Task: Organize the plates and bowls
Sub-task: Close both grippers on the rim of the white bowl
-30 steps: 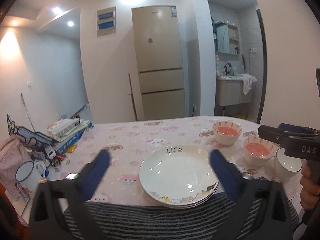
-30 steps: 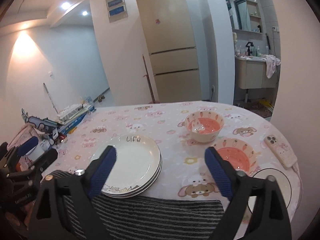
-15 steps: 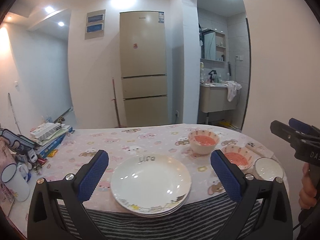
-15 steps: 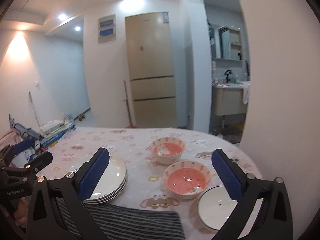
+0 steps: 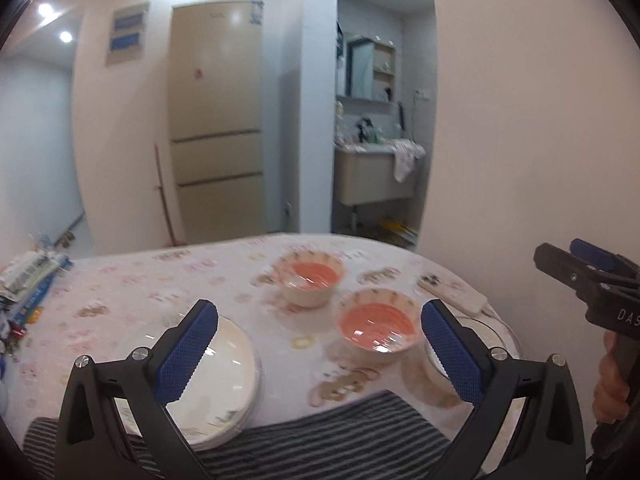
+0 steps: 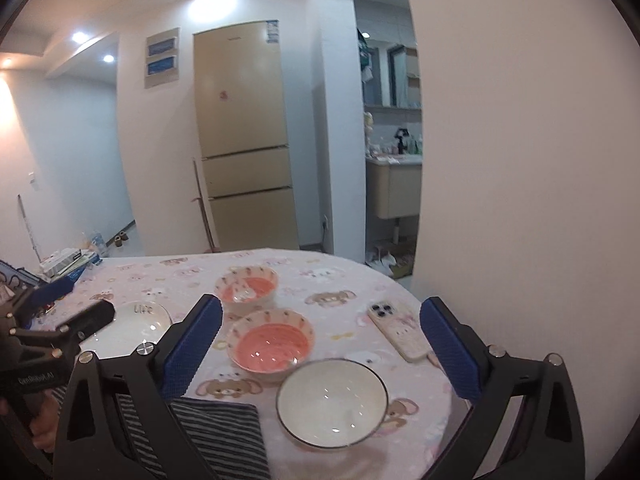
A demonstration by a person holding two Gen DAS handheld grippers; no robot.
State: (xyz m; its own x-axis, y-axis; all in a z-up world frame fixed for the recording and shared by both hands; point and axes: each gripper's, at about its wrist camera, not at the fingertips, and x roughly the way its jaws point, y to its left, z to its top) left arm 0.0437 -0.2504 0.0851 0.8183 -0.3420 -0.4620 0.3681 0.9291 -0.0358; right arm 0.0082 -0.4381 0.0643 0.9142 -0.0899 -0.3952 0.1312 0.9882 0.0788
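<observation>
Your round table (image 6: 332, 272), covered in a pink cartoon-print cloth, fills the lower half of both views, with a tall beige fridge (image 6: 244, 144) standing behind it at 12 o'clock. A striped grey cloth (image 6: 224, 432) lies along the near edge at 6 o'clock. The stack of white plates (image 5: 228, 364) sits at 7 o'clock in your left wrist view, partly behind the left finger of your left gripper (image 5: 316, 354); that gripper's blue pads are spread wide apart and hold nothing. In the right wrist view the same stack shows at 9 o'clock, partly hidden by the left tool. Your right gripper (image 6: 322, 348) hangs above the table with its fingers likewise spread wide and empty. Between its pads lies the white bowl (image 6: 332, 400), nearest you at 6 o'clock. Just beyond it, close to touching, is the nearer pink bowl (image 6: 272, 344), and beyond that, a little apart, the farther pink bowl (image 6: 246, 286) at 12 o'clock, so the three bowls run in a rough line away from you. A phone (image 6: 400, 330) in a pale case lies face down at 3 o'clock, near the table's right edge. At 9 o'clock a heap of books and boxes (image 6: 68, 262) sits on the far left side of the table.
</observation>
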